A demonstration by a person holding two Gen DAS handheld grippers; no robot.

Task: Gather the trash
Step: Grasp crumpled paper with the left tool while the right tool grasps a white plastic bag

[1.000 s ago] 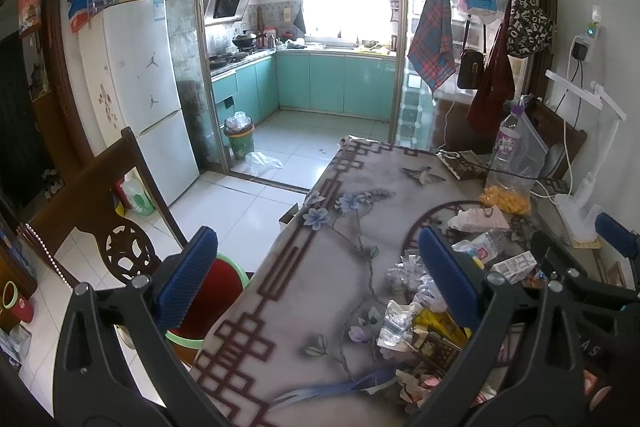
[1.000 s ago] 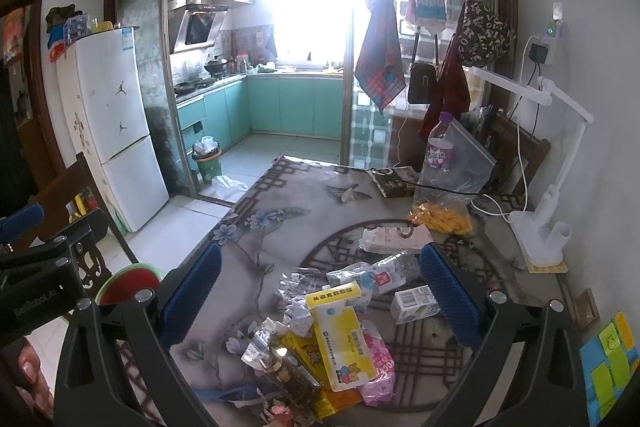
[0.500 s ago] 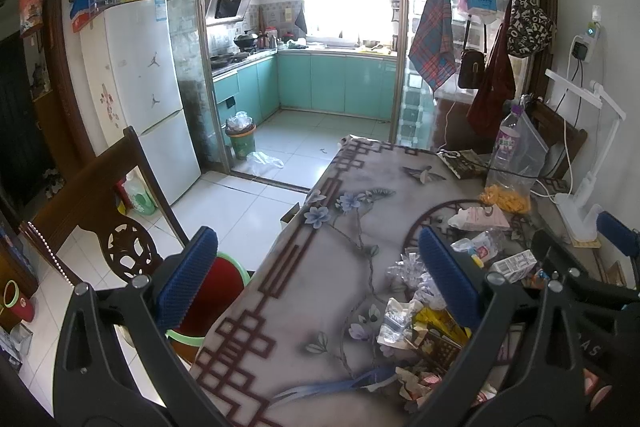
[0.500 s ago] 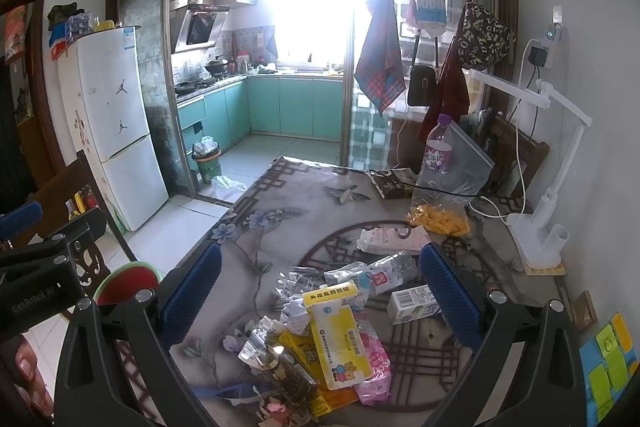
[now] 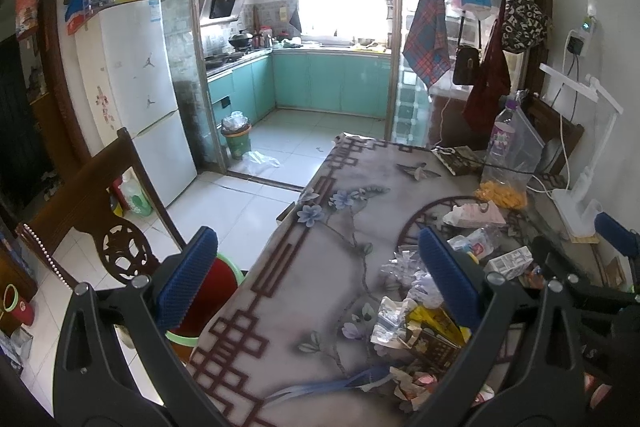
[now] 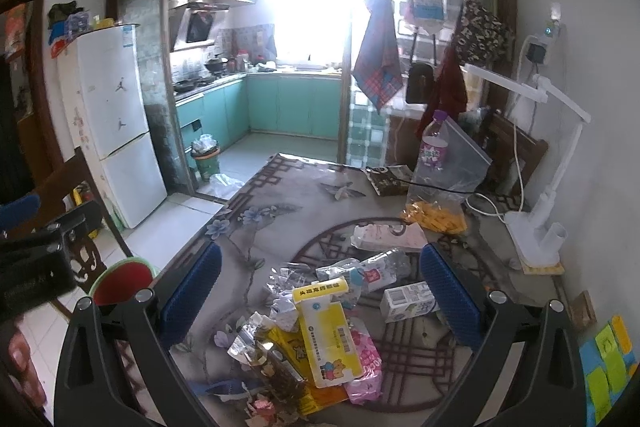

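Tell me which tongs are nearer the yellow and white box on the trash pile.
Right. The right tongs hang open straight over the yellow and white box, which lies between their fingers in view. The left tongs are open off to its left, over bare tablecloth.

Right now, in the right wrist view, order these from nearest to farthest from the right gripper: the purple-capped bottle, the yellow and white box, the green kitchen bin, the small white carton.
1. Yellow and white box, between the open fingers.
2. Small white carton, by the right finger.
3. Purple-capped bottle, far side of the table.
4. Green kitchen bin, on the kitchen floor, left.

trash pile [image 6: 320, 331] | crumpled wrappers, yellow box, cartons | heaped on table [image 6: 256, 227]
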